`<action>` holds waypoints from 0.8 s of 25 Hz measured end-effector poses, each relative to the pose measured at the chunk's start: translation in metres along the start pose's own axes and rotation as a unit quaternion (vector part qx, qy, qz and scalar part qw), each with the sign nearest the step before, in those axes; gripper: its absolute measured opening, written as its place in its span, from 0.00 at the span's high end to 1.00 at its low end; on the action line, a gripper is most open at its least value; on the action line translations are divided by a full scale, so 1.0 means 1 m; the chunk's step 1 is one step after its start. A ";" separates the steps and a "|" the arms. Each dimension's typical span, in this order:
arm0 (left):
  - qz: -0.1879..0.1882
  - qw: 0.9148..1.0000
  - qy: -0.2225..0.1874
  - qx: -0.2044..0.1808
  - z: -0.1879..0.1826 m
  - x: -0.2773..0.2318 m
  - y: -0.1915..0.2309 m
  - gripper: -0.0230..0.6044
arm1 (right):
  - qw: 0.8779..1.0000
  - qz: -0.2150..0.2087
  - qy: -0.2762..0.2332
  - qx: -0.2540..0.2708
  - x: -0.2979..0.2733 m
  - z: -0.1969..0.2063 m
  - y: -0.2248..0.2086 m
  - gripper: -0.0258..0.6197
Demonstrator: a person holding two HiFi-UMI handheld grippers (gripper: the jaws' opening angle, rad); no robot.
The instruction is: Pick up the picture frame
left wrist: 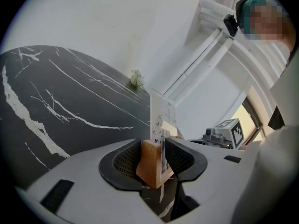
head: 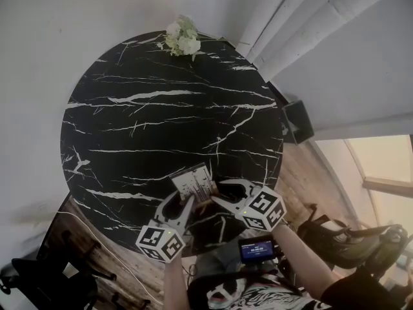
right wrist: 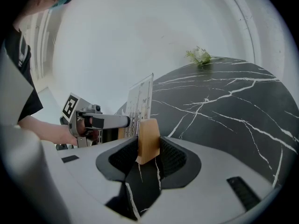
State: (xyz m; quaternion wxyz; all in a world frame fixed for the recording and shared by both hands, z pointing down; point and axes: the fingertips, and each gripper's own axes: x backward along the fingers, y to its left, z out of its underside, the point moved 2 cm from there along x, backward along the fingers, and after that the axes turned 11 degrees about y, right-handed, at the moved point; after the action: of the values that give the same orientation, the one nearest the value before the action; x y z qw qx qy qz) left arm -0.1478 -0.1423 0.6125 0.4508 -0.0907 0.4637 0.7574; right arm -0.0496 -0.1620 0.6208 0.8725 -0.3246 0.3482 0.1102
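Gripping the picture frame [head: 193, 183] by its wooden base [right wrist: 148, 143] are left gripper [head: 183, 204] and right gripper [head: 220, 193] fingers.

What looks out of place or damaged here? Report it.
Nothing stands out. The picture frame is upright at the near edge of the table, left gripper and right gripper clamping its wooden base; flowers at the far edge.

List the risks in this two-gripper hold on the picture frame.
The left gripper and right gripper clamp the picture frame only by its wooden base; the clear panel could tip or slip out. Uneven lifting could twist it. Near the marble table edge, a slip might drop it off.
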 end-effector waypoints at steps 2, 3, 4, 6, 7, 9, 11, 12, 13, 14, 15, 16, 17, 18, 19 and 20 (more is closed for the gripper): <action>0.001 1.000 0.002 -0.003 0.000 0.000 -0.001 0.69 | 1.000 0.001 0.002 0.000 0.001 0.000 0.000 0.73; 0.002 1.000 0.003 -0.003 0.000 0.000 -0.001 0.69 | 1.000 0.001 0.002 0.001 0.001 0.000 0.000 0.73; 0.002 1.000 0.003 -0.002 0.000 0.000 -0.001 0.69 | 1.000 0.001 0.002 0.001 0.001 -0.001 0.000 0.73; 0.002 1.000 0.001 0.000 0.000 0.000 -0.001 0.69 | 1.000 0.002 0.000 0.000 0.002 -0.002 0.000 0.73; 0.001 1.000 0.000 0.000 -0.001 0.000 -0.001 0.69 | 1.000 0.002 -0.001 -0.001 0.002 -0.002 0.000 0.73; 0.002 1.000 0.000 0.000 -0.002 0.001 -0.002 0.69 | 1.000 0.002 -0.004 -0.003 0.003 -0.003 0.001 0.73; 0.004 1.000 -0.002 0.000 -0.004 0.003 -0.004 0.69 | 1.000 0.001 -0.011 -0.005 0.006 -0.005 0.002 0.73; 0.004 1.000 -0.003 0.001 -0.005 0.004 -0.005 0.69 | 1.000 0.001 -0.014 -0.006 0.007 -0.006 0.003 0.73; 0.004 1.000 -0.003 0.001 -0.006 0.005 -0.007 0.69 | 1.000 0.001 -0.017 -0.007 0.009 -0.007 0.003 0.73; 0.004 1.000 -0.004 0.000 -0.007 0.005 -0.008 0.69 | 1.000 0.001 -0.019 -0.006 0.010 -0.007 0.004 0.74; 0.004 1.000 -0.005 -0.001 -0.007 0.006 -0.010 0.69 | 1.000 0.002 -0.020 -0.006 0.012 -0.008 0.005 0.74; 0.004 1.000 -0.005 -0.002 -0.008 0.007 -0.011 0.69 | 1.000 0.004 -0.022 -0.005 0.014 -0.009 0.005 0.74; 0.005 1.000 -0.006 -0.003 -0.009 0.007 -0.013 0.69 | 1.000 0.005 -0.024 -0.005 0.016 -0.009 0.006 0.74; 0.005 1.000 -0.007 -0.004 -0.010 0.008 -0.015 0.69 | 1.000 0.006 -0.026 -0.005 0.018 -0.010 0.008 0.74; 0.006 1.000 -0.007 -0.006 -0.011 0.009 -0.017 0.69 | 1.000 0.008 -0.028 -0.006 0.020 -0.010 0.008 0.74; 0.006 1.000 -0.008 -0.008 -0.011 0.009 -0.019 0.69 | 0.999 0.009 -0.031 -0.006 0.023 -0.010 0.009 0.74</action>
State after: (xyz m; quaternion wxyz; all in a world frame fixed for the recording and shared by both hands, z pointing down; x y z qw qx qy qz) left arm -0.1416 -0.1423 0.5891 0.4489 -0.0860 0.4544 0.7646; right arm -0.0424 -0.1622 0.5955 0.8798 -0.3227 0.3238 0.1301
